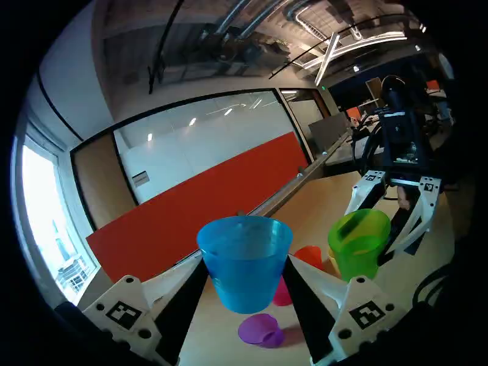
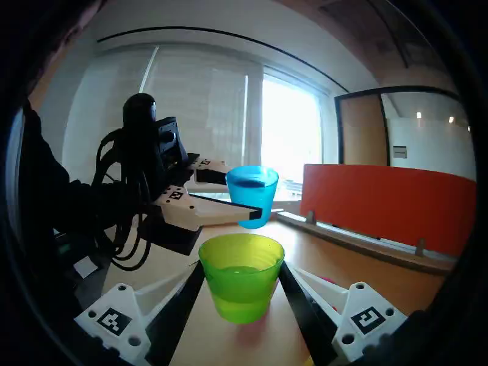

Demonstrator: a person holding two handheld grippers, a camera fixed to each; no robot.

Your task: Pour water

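1. The green cup (image 2: 242,277) stood upright, seemingly part-filled with water, pinched between both fingers of the right gripper (image 2: 242,287).
2. In the right gripper view, the blue cup (image 2: 252,195) sat at its 12 o'clock, beyond it and apart, upright, clamped by the left gripper (image 1: 245,274).
3. Pouring would likely mean tipping the green cup's rim toward 12 o'clock.

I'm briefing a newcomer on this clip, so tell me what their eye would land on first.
The blue cup clamped in the left gripper is raised above the wooden table, with the green cup, holding some liquid, gripped in the right gripper close by. Behind them a bright red panel runs along the table's far edge, and a small purple cup sits on the table below.
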